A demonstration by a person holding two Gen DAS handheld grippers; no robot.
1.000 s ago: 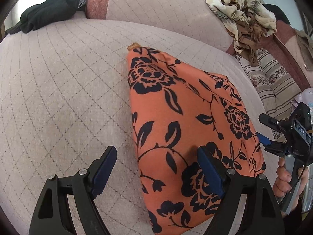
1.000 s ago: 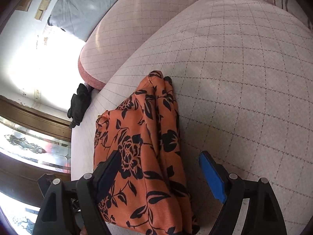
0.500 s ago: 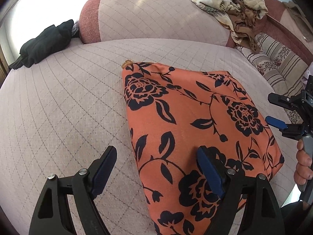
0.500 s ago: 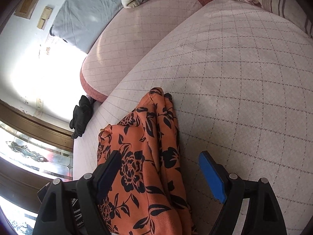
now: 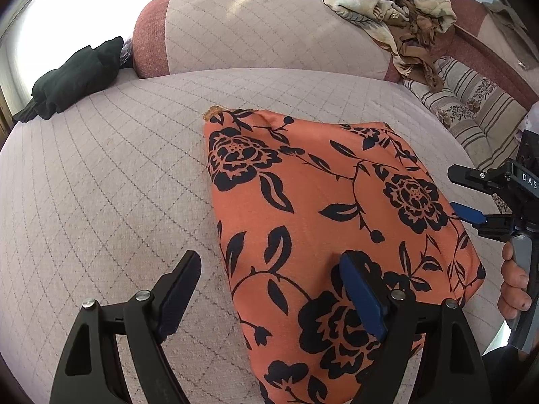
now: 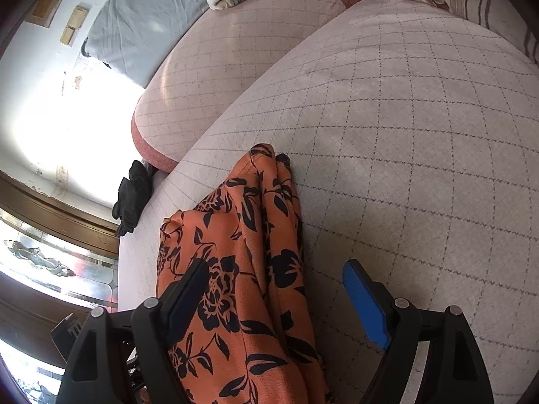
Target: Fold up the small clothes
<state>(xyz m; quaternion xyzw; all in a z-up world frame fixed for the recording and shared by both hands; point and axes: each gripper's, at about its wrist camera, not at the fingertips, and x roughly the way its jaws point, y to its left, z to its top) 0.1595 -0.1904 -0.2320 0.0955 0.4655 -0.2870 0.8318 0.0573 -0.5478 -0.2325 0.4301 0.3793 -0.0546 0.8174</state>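
- Orange floral garment [image 5: 323, 222] lying flat on the quilted sofa seat [image 5: 111, 181], already doubled into a rough four-sided packet, stacked layer edges showing along its right side in the right wrist view.
- Left gripper [image 5: 269, 289] released, jaws spread wide, nothing pinched; blue pad [image 5: 362, 298] hovering over the near part of the cloth, black pad over bare seat.
- Right gripper [image 6: 276, 289] likewise slack and empty, straddling the garment's layered edge; seen from the left wrist view at the cloth's right side, a hand [image 5: 513, 279] wrapped round its handle.
- Compared with a second ago: left view rolled and tipped, garment now sitting squarer and fuller in frame, sofa backrest [image 5: 269, 33] more level; right view barely shifted.
- Cloth itself unmoved over that second — same outline, same tan tag [image 5: 214, 111] at the far corner.
- Reads as lining up between folds, not a fold under way: both tools free, probably picking a next pinch point or judging the packet finished.
- Black bundle [image 5: 74, 77] and patterned heap [image 5: 394, 0] well apart, untouched.
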